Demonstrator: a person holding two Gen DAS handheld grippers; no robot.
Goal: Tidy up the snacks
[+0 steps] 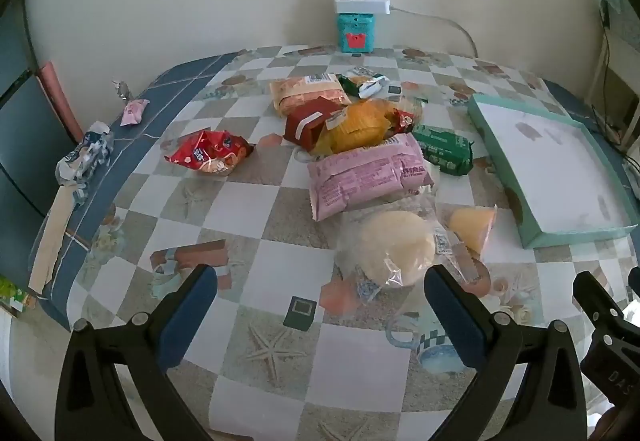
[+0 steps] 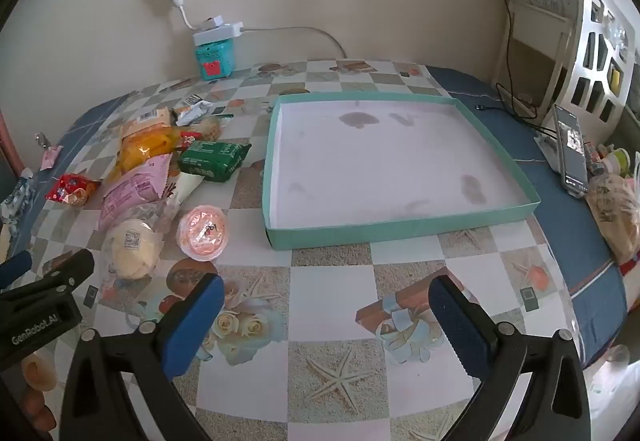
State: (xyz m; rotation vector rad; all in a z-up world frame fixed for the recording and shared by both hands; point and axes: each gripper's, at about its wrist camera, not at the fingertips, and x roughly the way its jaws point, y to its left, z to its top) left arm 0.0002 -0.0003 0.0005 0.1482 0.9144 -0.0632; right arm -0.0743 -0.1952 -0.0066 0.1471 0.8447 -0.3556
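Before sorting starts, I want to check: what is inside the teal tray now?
No snack lies inside the teal tray. Only its white floor with some dark stains shows. Nothing covers any part of it.

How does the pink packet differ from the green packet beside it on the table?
The pink packet is longer and pale pink; the green packet is shorter and dark green. The pink packet lies nearer the round bun; the green packet lies nearer the teal box. A yellow bag overlaps the pink packet's far edge; nothing lies on the green packet. Both are sealed, lie flat and are outside the box.
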